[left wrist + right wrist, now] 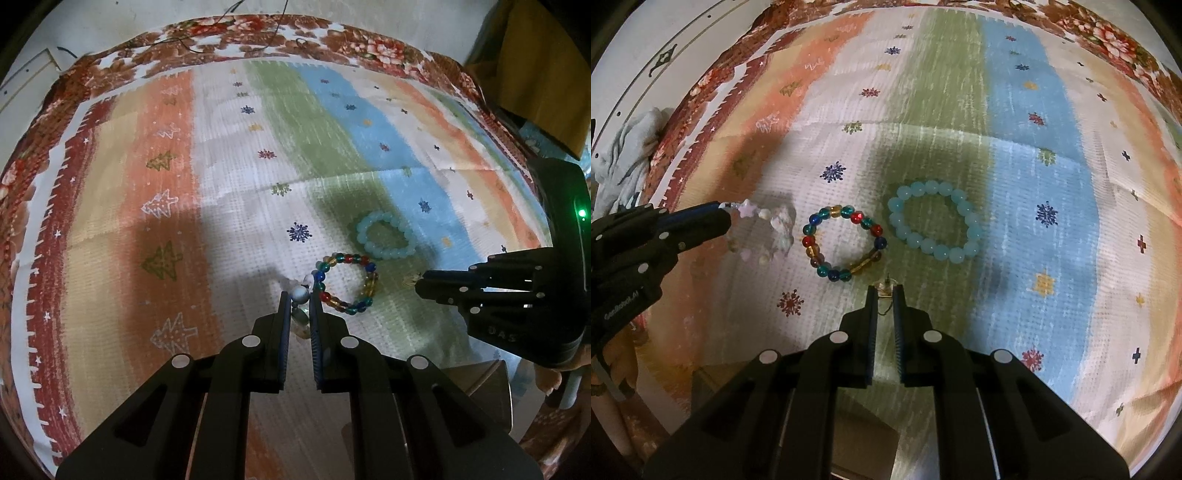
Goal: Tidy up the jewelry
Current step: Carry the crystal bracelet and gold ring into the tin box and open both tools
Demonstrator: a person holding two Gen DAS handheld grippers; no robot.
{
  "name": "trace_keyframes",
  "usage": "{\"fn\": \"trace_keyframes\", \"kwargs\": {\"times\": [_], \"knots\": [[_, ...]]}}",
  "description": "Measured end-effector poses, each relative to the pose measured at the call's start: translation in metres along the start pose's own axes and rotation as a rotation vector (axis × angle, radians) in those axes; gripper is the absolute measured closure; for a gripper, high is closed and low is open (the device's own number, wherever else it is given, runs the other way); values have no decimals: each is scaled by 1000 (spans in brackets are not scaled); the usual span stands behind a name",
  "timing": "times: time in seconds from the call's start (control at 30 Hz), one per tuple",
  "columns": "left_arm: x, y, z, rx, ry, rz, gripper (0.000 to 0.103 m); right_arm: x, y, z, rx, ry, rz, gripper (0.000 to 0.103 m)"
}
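Note:
My left gripper is shut on a pale clear-and-white bead bracelet, held at the table cloth; in the right wrist view the same bracelet hangs from the left gripper. A multicoloured bead bracelet lies just right of it, also in the right wrist view. A light blue bead bracelet lies further right, also in the right wrist view. My right gripper is shut on a small gold earring, just in front of the multicoloured bracelet.
A striped cloth with snowflakes and trees covers the table, over a floral cloth. A grey rag lies off the table's left edge. A box corner shows below the right gripper.

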State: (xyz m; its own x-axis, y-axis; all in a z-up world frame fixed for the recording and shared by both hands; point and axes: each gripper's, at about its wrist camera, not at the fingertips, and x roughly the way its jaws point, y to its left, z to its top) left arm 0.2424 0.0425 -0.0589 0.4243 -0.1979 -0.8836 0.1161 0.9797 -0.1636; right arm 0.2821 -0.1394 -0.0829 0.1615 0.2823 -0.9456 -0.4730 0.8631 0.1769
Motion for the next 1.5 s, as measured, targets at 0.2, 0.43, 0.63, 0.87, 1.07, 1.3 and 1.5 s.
{"fn": "trace_keyframes", "kwargs": {"times": [0.2,0.43,0.63,0.87,1.07,1.3,1.5], "knots": [[-7,0,-3,-8,-18,-1,93,-10,4,-5,-5,-20,11,94],[-15,-5,-6,4,-32,-6,93,-18,7,-11,-6,-39,17,93],[-26,-9,-7,2,-60,-7,93,-31,9,-16,-23,-77,-41,93],[-37,-12,-10,3,-85,-20,93,-42,13,-22,-59,-110,-91,93],[-45,-18,-13,15,-100,-34,93,-49,18,-27,-80,-126,-101,93],[-54,-23,-17,29,-131,-36,93,-66,23,-34,-88,-175,-91,93],[-69,-28,-20,28,-167,-64,93,-82,30,-45,-97,-212,-57,93]]}}
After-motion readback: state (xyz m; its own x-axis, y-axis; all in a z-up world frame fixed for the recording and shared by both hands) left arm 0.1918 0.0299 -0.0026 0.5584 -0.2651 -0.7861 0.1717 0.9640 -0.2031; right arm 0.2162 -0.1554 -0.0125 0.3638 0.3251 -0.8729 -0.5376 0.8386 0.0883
